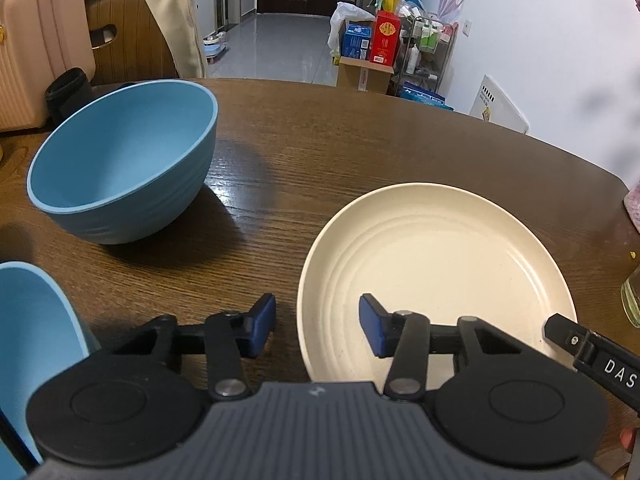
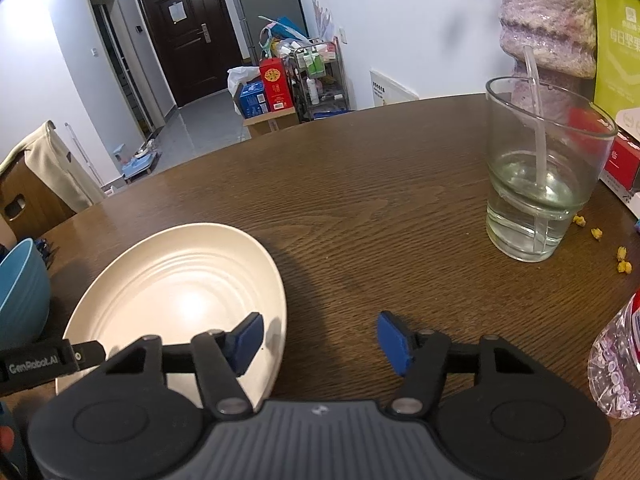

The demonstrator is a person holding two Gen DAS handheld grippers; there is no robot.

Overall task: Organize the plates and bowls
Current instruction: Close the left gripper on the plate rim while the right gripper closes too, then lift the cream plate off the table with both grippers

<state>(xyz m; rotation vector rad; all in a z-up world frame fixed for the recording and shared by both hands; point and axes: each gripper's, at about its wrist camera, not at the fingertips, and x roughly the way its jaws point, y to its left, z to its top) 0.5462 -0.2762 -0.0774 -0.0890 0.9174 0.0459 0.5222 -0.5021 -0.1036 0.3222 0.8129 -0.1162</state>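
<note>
A cream plate (image 1: 440, 264) (image 2: 176, 280) lies on the brown wooden table (image 1: 360, 148). My left gripper (image 1: 318, 326) is open, and its blue pads straddle the plate's near left rim without pressing on it. My right gripper (image 2: 320, 338) is open too; its left pad hangs over the plate's right edge and its right pad over bare table. A large blue bowl (image 1: 120, 160) (image 2: 20, 292) stands upright to the plate's left. A second blue dish (image 1: 32, 340) shows partly at the lower left edge.
A glass of water with a straw (image 2: 540, 184) stands to the right, with yellow crumbs (image 2: 622, 264) beside it. A plastic bottle (image 2: 616, 360) sits near the right edge. A chair (image 1: 132, 28) and a pink suitcase (image 1: 36, 40) stand beyond the table.
</note>
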